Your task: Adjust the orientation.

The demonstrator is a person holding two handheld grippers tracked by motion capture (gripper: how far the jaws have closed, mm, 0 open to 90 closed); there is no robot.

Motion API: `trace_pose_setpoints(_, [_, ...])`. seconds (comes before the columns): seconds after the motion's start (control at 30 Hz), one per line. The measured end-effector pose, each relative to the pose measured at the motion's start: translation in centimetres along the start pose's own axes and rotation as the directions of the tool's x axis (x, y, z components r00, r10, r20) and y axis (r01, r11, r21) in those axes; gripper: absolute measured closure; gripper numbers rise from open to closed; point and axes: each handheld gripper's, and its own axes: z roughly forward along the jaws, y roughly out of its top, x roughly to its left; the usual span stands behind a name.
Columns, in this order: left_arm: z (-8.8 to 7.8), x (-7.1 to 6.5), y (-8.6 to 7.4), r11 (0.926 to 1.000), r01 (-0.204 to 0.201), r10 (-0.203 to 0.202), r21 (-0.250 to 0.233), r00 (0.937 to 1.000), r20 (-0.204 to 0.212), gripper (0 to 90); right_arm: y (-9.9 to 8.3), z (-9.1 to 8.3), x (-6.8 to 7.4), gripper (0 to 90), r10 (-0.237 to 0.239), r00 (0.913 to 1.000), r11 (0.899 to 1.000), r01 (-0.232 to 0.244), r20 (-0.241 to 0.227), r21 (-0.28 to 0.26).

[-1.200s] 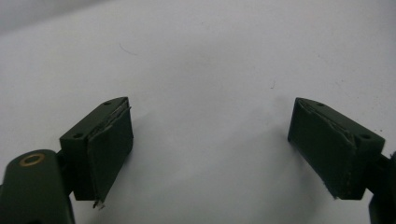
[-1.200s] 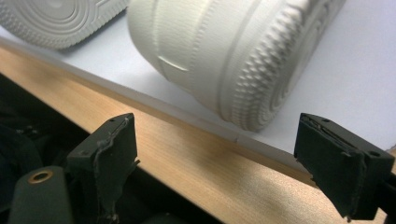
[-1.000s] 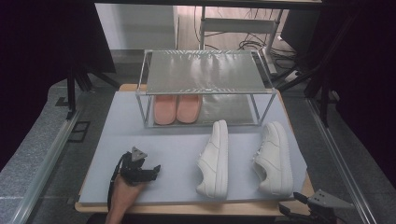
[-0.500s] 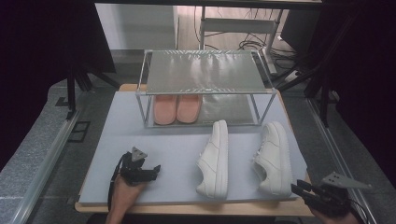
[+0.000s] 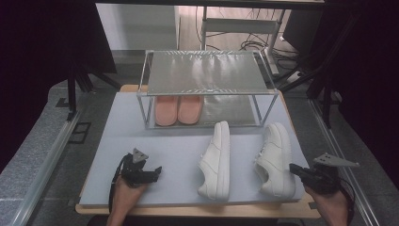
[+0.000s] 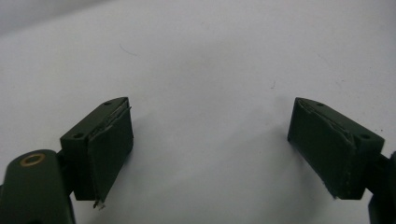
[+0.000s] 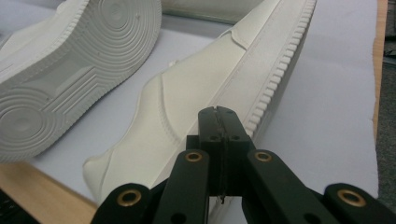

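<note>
1. While dark curtains ring the room, a grey mat (image 5: pixel 179 150) covers the table (image 5: pixel 301 207).
2. A rack (image 5: pixel 207 73) at the back holds pink slippers (image 5: pixel 178 109).
3. Two white shoes lie in front: one (image 5: pixel 215 160) on its side, the right shoe (image 5: pixel 276 157) near the mat's edge.
4. The right gripper (image 5: pixel 296 170), jaws just closed on nothing, has come in from the lower edge to the right shoe's heel.
5. The left gripper (image 5: pixel 155 170) has stayed on the mat, jaws wide and empty.
</note>
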Motion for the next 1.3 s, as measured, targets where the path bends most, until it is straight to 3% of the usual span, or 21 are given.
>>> trace_pose_setpoints(0.2, [0.0,0.0,0.0,1.0,-0.003,0.003,-0.001,1.0,-0.002,14.3,0.4,1.0,-0.4,90.0,0.001,1.0,1.0,-0.001,0.006,0.008])
trace_pose_setpoints(0.33, [0.0,0.0,0.0,1.0,-0.004,0.004,-0.001,1.0,-0.002,14.4,0.3,0.8,-0.5,90.0,-0.006,0.9996,1.0,0.006,0.027,0.012])
trace_pose_setpoints(0.57, [0.0,-0.1,0.0,1.0,-0.004,0.004,-0.001,1.0,-0.002,14.5,-0.5,-0.1,-1.6,90.0,0.032,0.997,0.999,-0.032,0.07,0.0])
trace_pose_setpoints(0.83, [0.0,-0.1,0.0,1.0,-0.002,0.002,0.0,1.0,-0.003,14.5,-1.9,-1.0,-3.6,90.0,0.067,0.984,0.997,-0.071,0.165,0.018])
trace_pose_setpoints(1.1, [0.0,-0.1,0.0,1.0,-0.001,0.001,0.0,1.0,-0.003,14.4,-3.3,-0.4,-5.4,90.0,0.105,0.9675,0.992,-0.116,0.23,0.039])
trace_pose_setpoints(1.3, [0.0,-0.1,0.0,1.0,-0.001,0.001,0.0,1.0,-0.003,14.5,-3.8,1.1,-6.2,90.0,0.14,0.9659,0.986,-0.155,0.218,0.054])
